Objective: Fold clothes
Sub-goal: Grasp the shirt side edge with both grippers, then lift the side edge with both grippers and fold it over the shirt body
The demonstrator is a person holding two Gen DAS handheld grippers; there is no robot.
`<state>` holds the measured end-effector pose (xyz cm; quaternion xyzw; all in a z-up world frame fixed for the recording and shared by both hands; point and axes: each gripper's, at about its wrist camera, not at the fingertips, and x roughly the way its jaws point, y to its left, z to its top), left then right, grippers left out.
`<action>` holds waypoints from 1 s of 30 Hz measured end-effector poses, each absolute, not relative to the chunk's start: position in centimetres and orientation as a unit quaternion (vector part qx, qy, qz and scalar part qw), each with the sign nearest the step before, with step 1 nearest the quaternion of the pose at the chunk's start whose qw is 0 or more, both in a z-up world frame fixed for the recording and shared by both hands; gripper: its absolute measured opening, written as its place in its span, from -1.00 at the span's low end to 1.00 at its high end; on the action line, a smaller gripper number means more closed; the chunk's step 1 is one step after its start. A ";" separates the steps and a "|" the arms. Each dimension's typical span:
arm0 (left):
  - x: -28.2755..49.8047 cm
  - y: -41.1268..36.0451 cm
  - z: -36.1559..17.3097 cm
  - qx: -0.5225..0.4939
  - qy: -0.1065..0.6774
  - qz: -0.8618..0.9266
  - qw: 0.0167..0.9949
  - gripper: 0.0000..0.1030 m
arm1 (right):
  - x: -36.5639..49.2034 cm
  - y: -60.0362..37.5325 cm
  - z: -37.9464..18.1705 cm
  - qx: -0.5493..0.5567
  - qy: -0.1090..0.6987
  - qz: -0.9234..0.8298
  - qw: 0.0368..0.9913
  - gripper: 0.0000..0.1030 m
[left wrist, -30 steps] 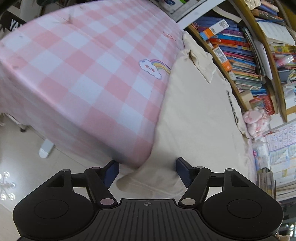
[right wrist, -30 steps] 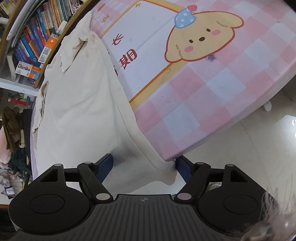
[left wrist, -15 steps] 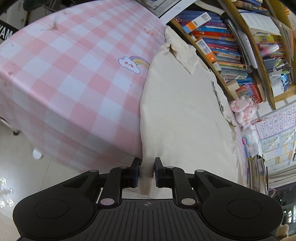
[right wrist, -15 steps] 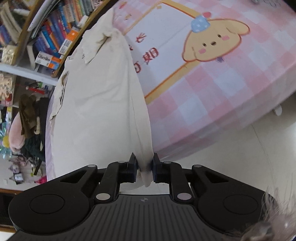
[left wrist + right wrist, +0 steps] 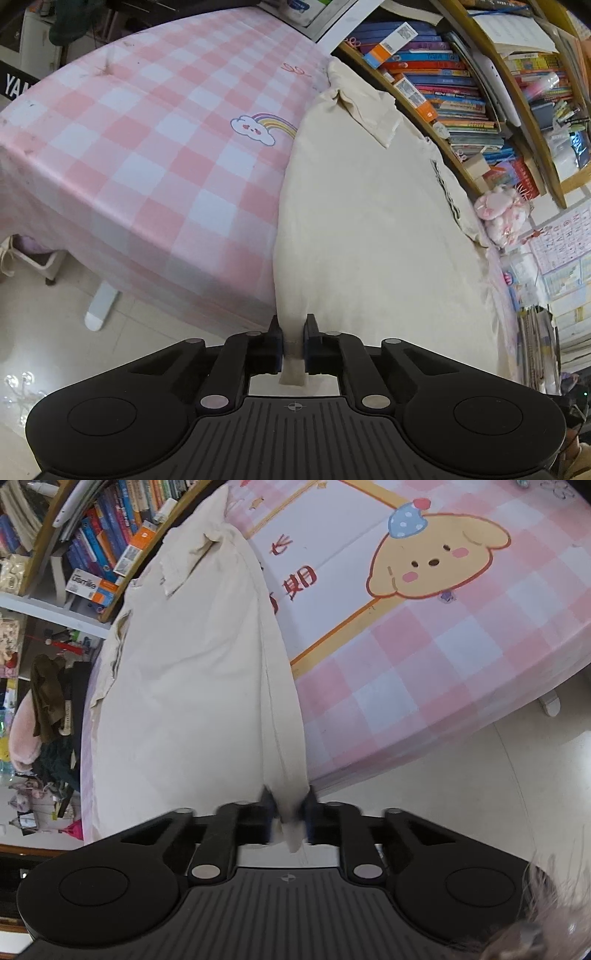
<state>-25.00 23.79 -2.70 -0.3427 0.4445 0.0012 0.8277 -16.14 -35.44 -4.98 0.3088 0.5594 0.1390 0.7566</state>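
Now the left tongs (image 5: 293,341) and right tongs (image 5: 288,814) each pinch a near corner of the cream garment (image 5: 362,229), spread toward twelve o'clock on the pink-checked table (image 5: 140,147), presumably to fold it forward.

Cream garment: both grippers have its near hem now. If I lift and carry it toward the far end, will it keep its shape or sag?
The cream garment will likely sag; it bunches into narrow pleats in the left gripper and right gripper. It looks thin and light. It may drag on the pink checked tablecloth.
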 end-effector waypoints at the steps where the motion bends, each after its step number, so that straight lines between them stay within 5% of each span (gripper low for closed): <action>1: -25.0 23.7 -2.7 -0.342 0.446 0.003 0.827 -0.84 | -16.2 -35.6 -4.8 0.306 0.557 0.139 0.759 -0.83; 26: -32.1 17.2 -3.8 -0.352 0.502 0.000 0.790 -0.85 | -20.8 -41.8 -5.1 0.294 0.615 0.172 0.711 -0.84; 30: -33.0 16.4 -2.3 -0.398 0.432 -0.040 0.809 -0.85 | -21.5 -42.2 -5.3 0.294 0.627 0.191 0.695 -0.84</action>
